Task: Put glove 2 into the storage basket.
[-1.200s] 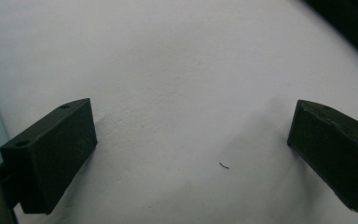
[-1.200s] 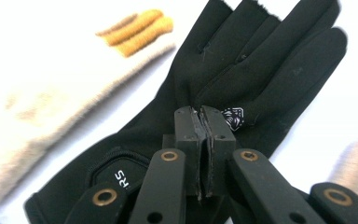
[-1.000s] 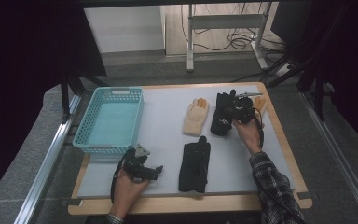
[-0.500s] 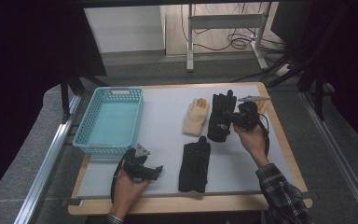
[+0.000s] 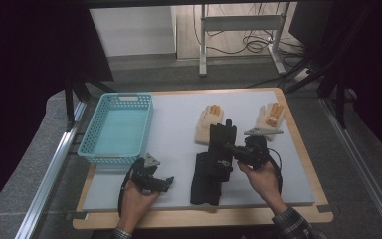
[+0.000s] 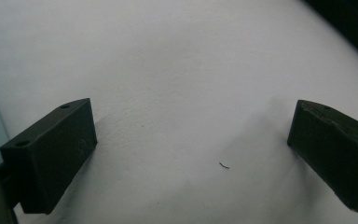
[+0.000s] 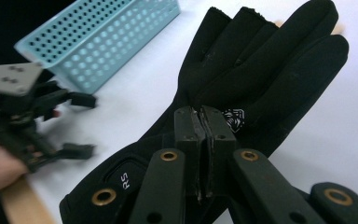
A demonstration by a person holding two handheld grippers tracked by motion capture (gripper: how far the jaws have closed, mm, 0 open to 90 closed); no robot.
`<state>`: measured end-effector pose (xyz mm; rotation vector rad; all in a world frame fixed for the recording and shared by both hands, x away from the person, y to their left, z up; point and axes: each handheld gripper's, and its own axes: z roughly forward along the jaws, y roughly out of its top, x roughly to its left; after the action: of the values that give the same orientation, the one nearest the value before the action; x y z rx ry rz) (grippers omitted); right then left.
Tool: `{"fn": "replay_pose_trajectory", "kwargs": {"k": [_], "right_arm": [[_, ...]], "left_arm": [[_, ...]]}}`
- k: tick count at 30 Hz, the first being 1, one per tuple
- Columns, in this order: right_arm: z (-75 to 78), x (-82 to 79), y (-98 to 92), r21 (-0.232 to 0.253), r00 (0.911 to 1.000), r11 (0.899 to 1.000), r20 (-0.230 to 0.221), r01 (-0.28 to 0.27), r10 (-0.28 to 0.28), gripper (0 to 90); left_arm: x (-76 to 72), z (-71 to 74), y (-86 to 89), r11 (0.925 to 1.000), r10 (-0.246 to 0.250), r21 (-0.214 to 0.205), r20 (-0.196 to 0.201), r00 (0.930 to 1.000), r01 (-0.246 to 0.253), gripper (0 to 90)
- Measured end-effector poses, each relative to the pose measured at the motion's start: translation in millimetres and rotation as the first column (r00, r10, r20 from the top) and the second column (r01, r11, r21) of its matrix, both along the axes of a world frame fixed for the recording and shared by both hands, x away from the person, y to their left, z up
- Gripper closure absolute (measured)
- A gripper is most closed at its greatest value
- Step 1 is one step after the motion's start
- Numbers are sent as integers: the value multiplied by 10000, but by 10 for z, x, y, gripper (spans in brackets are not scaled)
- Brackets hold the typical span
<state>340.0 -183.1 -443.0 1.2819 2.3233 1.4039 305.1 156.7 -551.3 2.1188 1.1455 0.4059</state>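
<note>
Now the right claw (image 5: 227, 160) is clamped tight on a black glove (image 7: 261, 74), pinching its fabric near the back of the hand, and carries it low over the worktop (image 5: 174, 124). Taking the basket (image 5: 117, 127) as landmark: the held glove hangs well to its right, long axis running roughly from the person outward, fingers pointing away. A second black glove (image 5: 205, 181) lies just beneath and nearer the person, partly overlapped by the held one. Two tan gloves (image 5: 209, 122) rest farther right of the basket, one (image 5: 270, 115) near the far right edge. The left claw (image 5: 165, 181) sits close below the basket's near corner, jaws wide apart over bare worktop, gripping nothing. If the basket is the goal, I judge the path leftward clear, though the left claw stands near it.
</note>
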Motion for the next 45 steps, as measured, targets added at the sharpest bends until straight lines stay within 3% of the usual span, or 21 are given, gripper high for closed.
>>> {"fn": "replay_pose_trajectory", "kwargs": {"k": [5, 8, 14, 17, 21, 24, 27, 31, 34, 36, 40, 45], "right_arm": [[-70, -224, 104, 99, 9996, 9998, -214, 179, -177, 852], [-157, -332, 208, -116, 9992, 9995, -256, 292, -295, 852], [-386, -380, 375, -702, 9982, 9962, -266, 512, -532, 850], [-518, -388, 440, -1231, 9973, 9901, -226, 669, -702, 845], [-666, -383, 469, -1280, 9978, 9906, -384, 491, -544, 795], [-645, -354, 435, -1013, 9981, 9943, -483, 319, -370, 676], [-532, -317, 358, -995, 9996, 9949, -221, 151, -173, 530], [-426, -243, 203, -1126, 9999, 9936, 95, -55, 66, 479], [-454, -205, 102, -1565, 9989, 9870, 242, -363, 405, 518], [-519, -189, 40, -1970, 9981, 9795, 359, -426, 506, 600], [-691, -183, -76, -1967, 9966, 9773, 91, -790, 824, 798], [-868, -242, -127, -1912, 9905, 9719, -279, -1374, 1346, 883]], "left_arm": [[-1, 0, -1, 10000, 8, -10, -9, 10000, -8, 13], [-1, 0, -1, 10000, 10, -12, -9, 10000, -10, 13], [-1, 0, 0, 10000, -6, 5, -14, 10000, 6, 13], [-1, 1, 2, 10000, -15, 23, -14, 10000, 15, 13], [-1, 1, 2, 10000, -18, 23, -12, 10000, 18, 13], [-1, 1, 2, 10000, -17, 25, -14, 10000, 18, 13], [-1, 1, 2, 10000, -17, 26, -17, 10000, 17, 13], [-1, 0, -1, 10000, 12, -5, -4, 10000, -12, 13], [-1, 1, 2, 10000, -19, 24, -18, 10000, 19, 13], [-1, 1, 1, 10000, -16, 25, -17, 10000, 16, 13], [-1, 1, 2, 10000, -19, 21, -22, 10000, 19, 13], [2, 2, 5, 10000, -27, -3, -43, 10000, 27, 13]]}}
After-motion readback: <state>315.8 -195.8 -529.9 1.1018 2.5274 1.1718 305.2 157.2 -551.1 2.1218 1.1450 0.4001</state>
